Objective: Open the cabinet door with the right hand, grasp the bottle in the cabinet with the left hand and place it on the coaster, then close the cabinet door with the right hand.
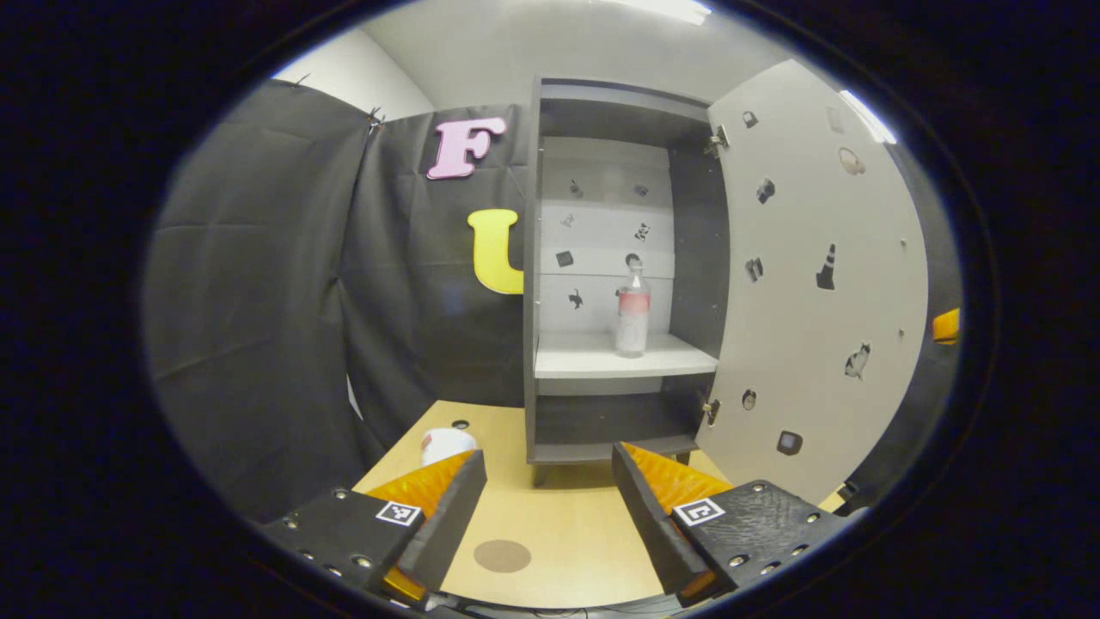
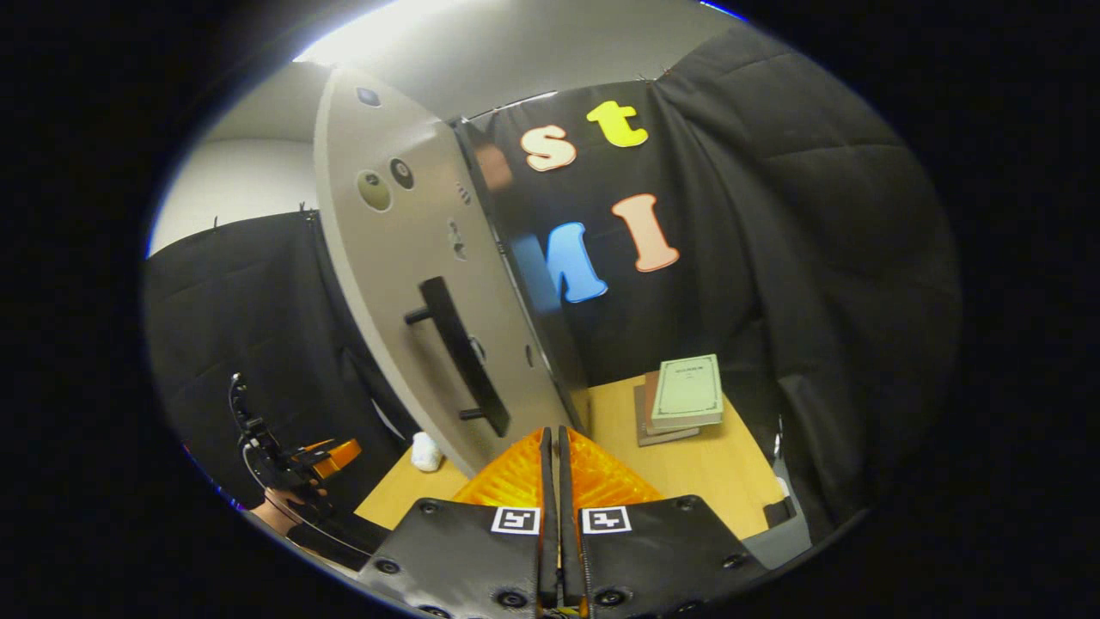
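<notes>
In the left gripper view the grey cabinet [image 1: 534,258] stands open, its pale door [image 1: 808,284] swung out to the right. A clear bottle [image 1: 632,314] with a red-and-white label stands upright on the white shelf [image 1: 601,357]. My left gripper [image 1: 550,507] is open, low over the table and well short of the cabinet. A round brown coaster [image 1: 502,555] lies on the table between its fingers. In the right gripper view my right gripper [image 2: 551,451] is shut on nothing, just in front of the door's edge [image 2: 516,284], below the black handle [image 2: 460,352].
A white cup [image 1: 444,444] sits on the wooden table [image 1: 567,533] left of the cabinet. A stack of books [image 2: 683,397] lies on the table right of the door. The other gripper [image 2: 322,460] and a hand [image 2: 279,511] appear at lower left in the right gripper view.
</notes>
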Motion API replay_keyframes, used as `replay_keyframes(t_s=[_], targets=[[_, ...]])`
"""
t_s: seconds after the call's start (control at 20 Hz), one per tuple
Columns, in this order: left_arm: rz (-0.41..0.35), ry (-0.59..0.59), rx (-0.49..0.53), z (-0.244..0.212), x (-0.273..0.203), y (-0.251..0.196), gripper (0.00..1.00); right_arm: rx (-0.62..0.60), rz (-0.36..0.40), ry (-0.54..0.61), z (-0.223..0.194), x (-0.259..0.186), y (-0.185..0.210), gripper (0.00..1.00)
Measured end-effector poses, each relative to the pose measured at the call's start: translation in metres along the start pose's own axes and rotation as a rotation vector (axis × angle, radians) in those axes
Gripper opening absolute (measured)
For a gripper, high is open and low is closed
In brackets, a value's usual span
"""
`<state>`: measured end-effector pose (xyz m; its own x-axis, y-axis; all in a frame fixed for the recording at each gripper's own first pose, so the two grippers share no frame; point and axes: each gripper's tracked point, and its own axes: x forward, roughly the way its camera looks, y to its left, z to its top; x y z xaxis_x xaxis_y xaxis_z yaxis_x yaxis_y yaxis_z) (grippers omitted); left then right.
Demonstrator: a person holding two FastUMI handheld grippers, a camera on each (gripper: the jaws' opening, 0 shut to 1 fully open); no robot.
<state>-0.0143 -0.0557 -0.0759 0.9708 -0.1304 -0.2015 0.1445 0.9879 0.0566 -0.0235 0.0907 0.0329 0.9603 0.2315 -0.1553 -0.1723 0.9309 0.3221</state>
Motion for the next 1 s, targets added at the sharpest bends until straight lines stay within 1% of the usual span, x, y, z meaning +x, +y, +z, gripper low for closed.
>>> replay_keyframes(t_s=[0.05, 0.1, 0.15, 0.25, 0.3, 0.35, 0.4, 0.45, 0.5, 0.6, 0.65, 0.7, 0.75, 0.85, 0.9, 1.0], targets=[[0.002, -0.001, 0.003, 0.004, 0.002, -0.004, 0.89, 0.012, -0.022, -0.026, 0.006, -0.001, -0.011, 0.04], [0.005, -0.006, 0.007, 0.008, 0.003, -0.009, 0.89, 0.012, -0.046, -0.059, 0.014, 0.000, -0.022, 0.00], [0.013, -0.007, 0.019, 0.012, 0.004, -0.014, 0.89, 0.002, -0.058, -0.086, 0.019, -0.001, -0.033, 0.04], [0.058, 0.008, 0.046, 0.014, 0.007, -0.013, 0.90, -0.041, -0.091, -0.103, 0.027, 0.006, -0.054, 0.04], [0.060, 0.003, 0.038, 0.017, 0.010, -0.019, 0.90, -0.071, -0.109, -0.108, 0.034, 0.011, -0.063, 0.00], [0.051, -0.002, 0.015, 0.021, 0.011, -0.024, 0.89, -0.102, -0.125, -0.106, 0.034, 0.018, -0.069, 0.02], [0.028, -0.008, -0.012, 0.025, 0.009, -0.032, 0.90, -0.126, -0.134, -0.102, 0.037, 0.027, -0.071, 0.17], [0.000, -0.023, -0.034, 0.031, 0.010, -0.040, 0.90, -0.144, -0.141, -0.106, 0.041, 0.035, -0.072, 0.13], [-0.026, -0.044, -0.044, 0.038, 0.013, -0.046, 0.90, -0.154, -0.147, -0.124, 0.046, 0.041, -0.071, 0.23], [-0.059, -0.082, -0.024, 0.053, 0.024, -0.048, 0.89, -0.149, -0.151, -0.144, 0.052, 0.055, -0.065, 0.28], [-0.070, -0.093, -0.009, 0.060, 0.031, -0.049, 0.89, -0.144, -0.149, -0.132, 0.048, 0.060, -0.062, 0.28], [-0.086, -0.103, -0.004, 0.066, 0.038, -0.051, 0.89, -0.145, -0.152, -0.117, 0.045, 0.067, -0.060, 0.42], [-0.109, -0.115, -0.010, 0.074, 0.045, -0.054, 0.89, -0.148, -0.159, -0.113, 0.045, 0.071, -0.058, 0.47], [-0.151, -0.134, -0.025, 0.086, 0.061, -0.053, 0.89, -0.139, -0.158, -0.134, 0.048, 0.080, -0.047, 0.65], [-0.166, -0.139, -0.027, 0.089, 0.069, -0.047, 0.89, -0.133, -0.165, -0.151, 0.051, 0.084, -0.042, 0.80], [-0.196, -0.149, -0.029, 0.100, 0.087, -0.038, 0.90, -0.133, -0.214, -0.172, 0.056, 0.090, -0.043, 0.89]])
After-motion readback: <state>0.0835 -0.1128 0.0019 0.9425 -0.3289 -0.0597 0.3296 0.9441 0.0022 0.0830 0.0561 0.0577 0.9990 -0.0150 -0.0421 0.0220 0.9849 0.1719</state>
